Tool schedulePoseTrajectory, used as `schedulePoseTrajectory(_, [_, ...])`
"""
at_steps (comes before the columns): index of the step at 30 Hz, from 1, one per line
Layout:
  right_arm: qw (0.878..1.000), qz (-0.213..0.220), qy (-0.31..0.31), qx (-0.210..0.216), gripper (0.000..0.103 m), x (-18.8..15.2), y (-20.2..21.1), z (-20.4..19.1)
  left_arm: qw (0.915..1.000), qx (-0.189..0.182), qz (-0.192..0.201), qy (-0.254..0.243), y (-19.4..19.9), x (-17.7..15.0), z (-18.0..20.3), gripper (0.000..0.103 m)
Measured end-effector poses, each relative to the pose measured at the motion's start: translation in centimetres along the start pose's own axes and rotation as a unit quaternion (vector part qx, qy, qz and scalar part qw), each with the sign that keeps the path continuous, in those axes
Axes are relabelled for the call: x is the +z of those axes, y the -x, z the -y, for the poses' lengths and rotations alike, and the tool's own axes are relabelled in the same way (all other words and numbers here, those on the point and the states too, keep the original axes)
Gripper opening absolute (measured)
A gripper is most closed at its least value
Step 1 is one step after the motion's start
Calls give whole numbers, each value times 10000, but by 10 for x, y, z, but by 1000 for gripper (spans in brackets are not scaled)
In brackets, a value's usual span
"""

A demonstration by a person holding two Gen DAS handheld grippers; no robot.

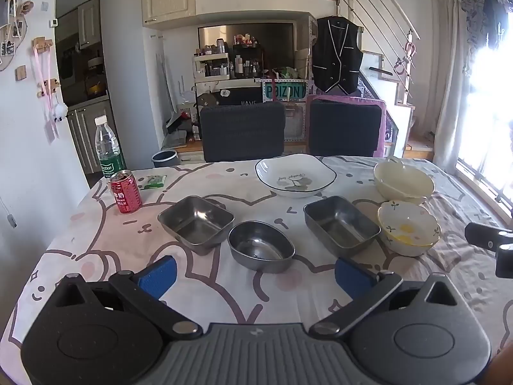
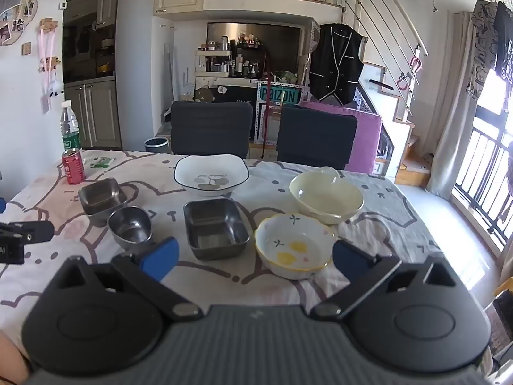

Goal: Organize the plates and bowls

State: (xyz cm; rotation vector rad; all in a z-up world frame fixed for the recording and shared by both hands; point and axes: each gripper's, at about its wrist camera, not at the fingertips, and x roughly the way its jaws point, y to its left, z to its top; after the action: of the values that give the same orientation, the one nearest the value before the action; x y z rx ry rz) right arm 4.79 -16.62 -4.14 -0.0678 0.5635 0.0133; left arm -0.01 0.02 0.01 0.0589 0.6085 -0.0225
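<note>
We are holding the left gripper [image 1: 255, 272] and right gripper [image 2: 255, 258] wide apart and empty, facing the oval steel bowl [image 1: 260, 246] at twelve o'clock and the floral bowl [image 2: 295, 246] at one o'clock respectively.

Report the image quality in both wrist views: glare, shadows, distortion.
Left wrist view: window at right blown out to white, washing the frame edge; fisheye bends the table edges; black corners. Right wrist view: window bright but its railing readable; the cream bowl and the yellow-patterned bowl are sunlit; same barrel distortion. Both are sharp on the dishes.
</note>
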Motion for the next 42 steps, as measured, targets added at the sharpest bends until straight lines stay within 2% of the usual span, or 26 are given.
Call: schedulePoseTrajectory(42, [10000,-84,42,9,103,-1,-1,-2,10000,-39,-75,13,-5,-7,8,103])
